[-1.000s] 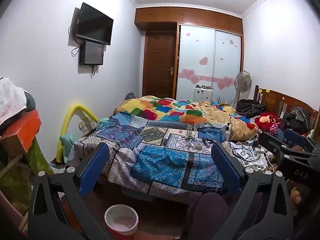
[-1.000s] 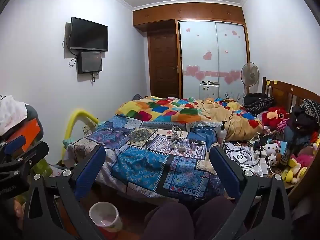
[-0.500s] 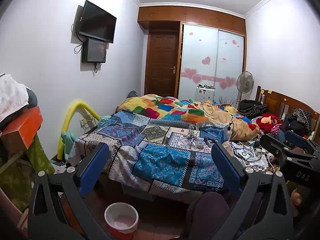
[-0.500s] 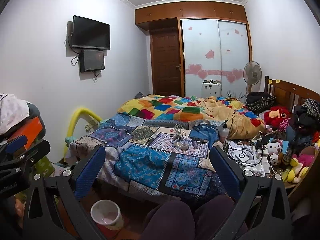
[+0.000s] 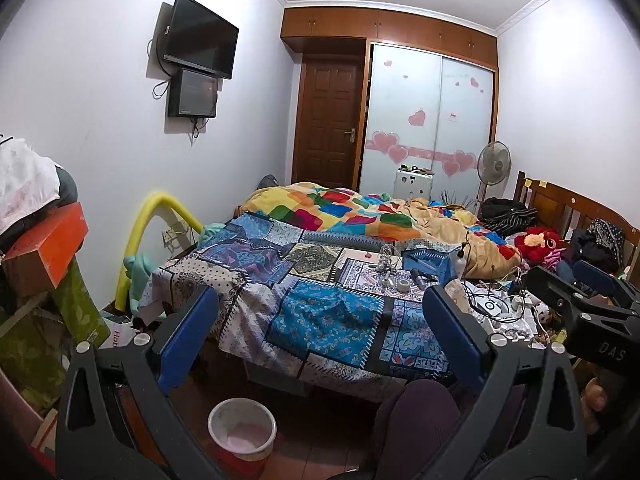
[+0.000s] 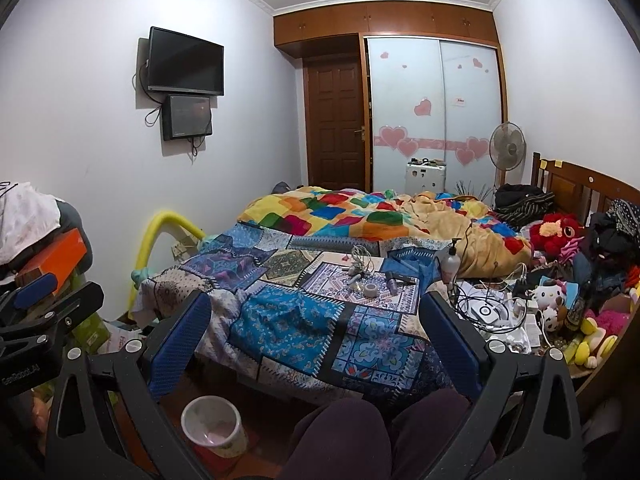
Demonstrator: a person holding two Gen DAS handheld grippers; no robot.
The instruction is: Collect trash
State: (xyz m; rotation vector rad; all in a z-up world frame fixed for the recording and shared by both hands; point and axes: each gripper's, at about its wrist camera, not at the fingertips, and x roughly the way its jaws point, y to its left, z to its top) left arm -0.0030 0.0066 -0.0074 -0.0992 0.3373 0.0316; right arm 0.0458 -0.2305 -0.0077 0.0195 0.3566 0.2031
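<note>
A white waste bin point(image 5: 242, 428) stands on the floor at the foot of the bed, low between my left gripper's fingers; it is also in the right wrist view as the bin point(image 6: 214, 426). Small loose items lie on the patchwork bed cover point(image 6: 288, 324): a tape roll point(image 6: 371, 290), small tubes and a tangled cable point(image 6: 360, 256). My left gripper point(image 5: 320, 336) is open and holds nothing. My right gripper point(image 6: 316, 340) is open too, with nothing between its blue pads. Both hang well short of the bed.
A pump bottle point(image 6: 451, 262), cables and plush toys point(image 6: 556, 228) crowd the bed's right side. An orange box point(image 5: 48, 248) and piled clothes stand at the left. The person's knees point(image 6: 340, 432) sit at the bottom. A yellow foam tube point(image 5: 144, 240) leans by the wall.
Both views have drifted slightly, with the room shifting a little up in frame. Both grippers stay open and nothing was picked up.
</note>
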